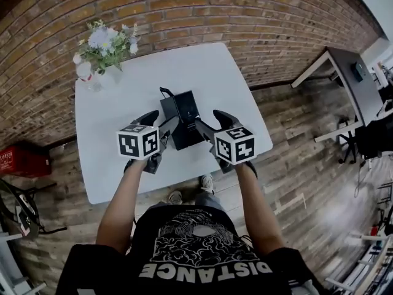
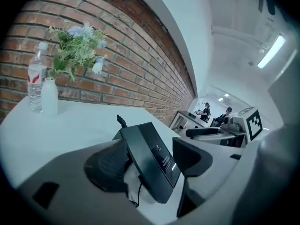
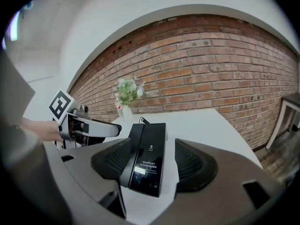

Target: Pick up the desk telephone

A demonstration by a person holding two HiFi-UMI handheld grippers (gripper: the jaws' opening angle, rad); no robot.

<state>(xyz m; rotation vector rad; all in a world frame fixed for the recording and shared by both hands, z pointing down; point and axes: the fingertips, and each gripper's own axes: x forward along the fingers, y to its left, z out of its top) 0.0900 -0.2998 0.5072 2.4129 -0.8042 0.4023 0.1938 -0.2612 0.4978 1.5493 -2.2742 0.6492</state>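
Backing onto a brick wall [image 1: 202,8], the white table [image 1: 123,103] carries the black phone [image 1: 182,118] near its middle, a little toward the person's side, with its cord end pointing at the wall. The phone looks to be lying flat on the tabletop, so by my reading the lift has not begun. The left gripper [image 1: 167,128] and the right gripper [image 1: 205,128] come at it from either side, angled toward each other. In the left gripper view the jaws are spread with the phone between them, one pad close against its edge; whether it touches I cannot tell. In the right gripper view the jaws are likewise spread around the phone, with bare table showing on both sides of it. Neither has clamped. The approach seems done; what is left is to squeeze and raise. Flowers [image 1: 105,45] in a vase [image 2: 49,97] and a bottle [image 2: 36,81] stand at the far corner, well apart from all this.
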